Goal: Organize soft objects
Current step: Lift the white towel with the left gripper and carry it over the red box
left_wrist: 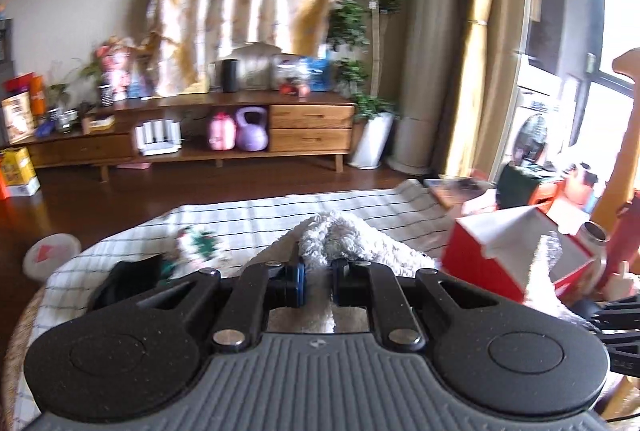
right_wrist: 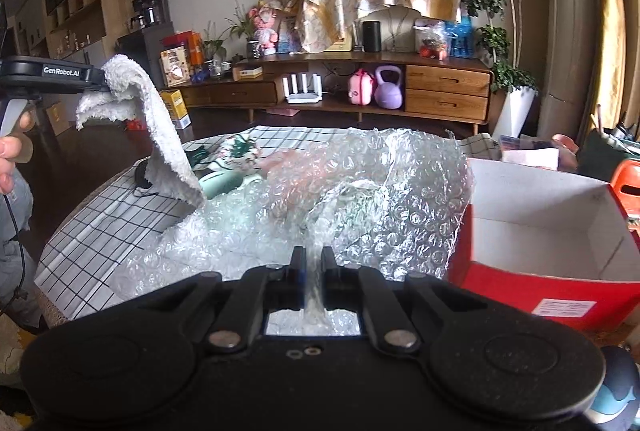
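Left wrist view: we saw the left hand-held gripper (left_wrist: 318, 281) pinching a fluffy white terry towel (left_wrist: 340, 235), its jaws pressed nearly together on a fold. The towel hung over the counter under a white cloth with a dark grid (left_wrist: 248, 219). The gripper pointed somewhat downward. A red cardboard box with a white interior (left_wrist: 496, 251) stood to its right.

Right wrist view: the right hand-held gripper (right_wrist: 314, 263) was clamped on a gathered strip of a clear bubble-wrap sheet (right_wrist: 360, 199), most of which lay crumpled on the counter beside the open box (right_wrist: 560, 283). The towel (right_wrist: 160, 135) dangled from the left gripper at upper left, its lower edge touching the wrap.

Our judgement: lift each piece clear, so neither drags the other, then lower them into the box.
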The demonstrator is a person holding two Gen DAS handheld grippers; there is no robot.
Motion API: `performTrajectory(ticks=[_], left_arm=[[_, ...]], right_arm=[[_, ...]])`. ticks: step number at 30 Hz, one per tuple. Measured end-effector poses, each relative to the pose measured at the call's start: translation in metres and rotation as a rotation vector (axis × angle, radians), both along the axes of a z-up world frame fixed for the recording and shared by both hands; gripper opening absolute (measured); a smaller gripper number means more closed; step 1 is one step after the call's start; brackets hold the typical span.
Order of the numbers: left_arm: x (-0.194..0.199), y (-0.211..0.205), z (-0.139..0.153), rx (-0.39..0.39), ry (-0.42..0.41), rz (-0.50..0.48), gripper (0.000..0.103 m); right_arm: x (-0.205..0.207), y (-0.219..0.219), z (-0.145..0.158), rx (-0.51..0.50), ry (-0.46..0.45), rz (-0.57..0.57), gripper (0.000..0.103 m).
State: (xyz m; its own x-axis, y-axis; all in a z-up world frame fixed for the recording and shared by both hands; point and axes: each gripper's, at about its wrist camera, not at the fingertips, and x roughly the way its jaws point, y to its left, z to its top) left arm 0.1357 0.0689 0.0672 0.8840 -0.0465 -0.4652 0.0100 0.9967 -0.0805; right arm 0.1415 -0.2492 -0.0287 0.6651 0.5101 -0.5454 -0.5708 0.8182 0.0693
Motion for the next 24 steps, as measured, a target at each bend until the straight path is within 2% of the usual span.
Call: performTrajectory(ticks=[10,17,24], left_arm=[[0.045,-0.098,0.004,0.047,-0.003,-0.175,0.012],[0.084,-0.165,0.001,0.085,0.014,-0.265,0.012],[0.115,-0.22,0.007,0.061,0.009,-0.341,0.012]], right_arm=[[0.037,-0.053,0.002,-0.021,-0.023,-0.109,0.006],[0.07,-0.088,-0.004,-0.053,0.001,-0.173,0.006],[0.103,-0.112,-0.009,-0.075,0.003,-0.236,0.006]])
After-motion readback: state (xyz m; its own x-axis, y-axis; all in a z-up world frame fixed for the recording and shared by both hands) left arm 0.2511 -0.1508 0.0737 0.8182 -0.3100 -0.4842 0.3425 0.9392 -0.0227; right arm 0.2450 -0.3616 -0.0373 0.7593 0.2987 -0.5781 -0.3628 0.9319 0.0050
